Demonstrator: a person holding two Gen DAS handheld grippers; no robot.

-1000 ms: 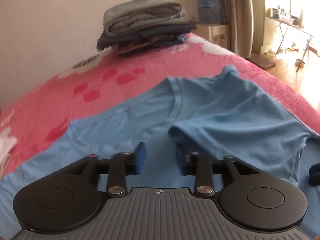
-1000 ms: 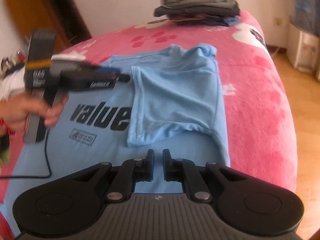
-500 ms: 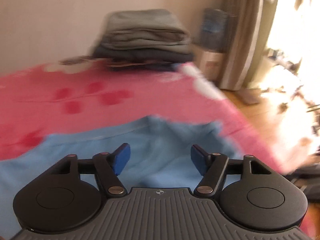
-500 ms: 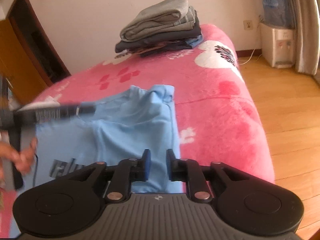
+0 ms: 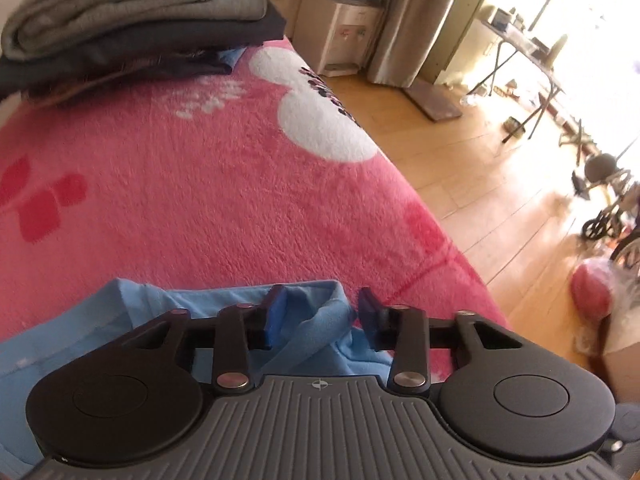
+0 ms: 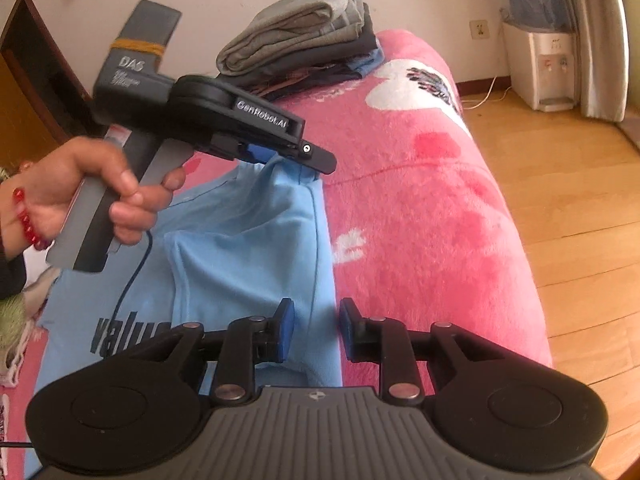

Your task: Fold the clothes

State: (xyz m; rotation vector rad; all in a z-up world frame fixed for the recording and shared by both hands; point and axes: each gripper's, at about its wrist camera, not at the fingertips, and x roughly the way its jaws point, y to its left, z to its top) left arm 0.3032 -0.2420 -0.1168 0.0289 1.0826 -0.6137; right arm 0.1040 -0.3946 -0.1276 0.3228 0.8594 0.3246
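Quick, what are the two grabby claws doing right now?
Left gripper: open, its fingers either side of a raised fold of the blue T-shirt.
Right gripper: open, holding nothing, over the shirt's edge.

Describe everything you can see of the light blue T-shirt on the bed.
The light blue T-shirt of soft knit fabric lies on the fluffy pink blanket, one side folded inward over dark printed lettering beginning "valu". Its far corner sits between the open fingers of the left gripper; its near folded edge lies between those of the open right gripper.

On the pink blanket [image 6: 420, 216] lie 1 light blue T-shirt [image 6: 248, 256] and, beyond it, 1 stack of folded clothes [image 6: 296, 36]. 2 grippers show, 1 held by 1 hand [image 6: 84, 196]. Off the blanket's far corner stands 1 water dispenser [image 6: 540, 68].
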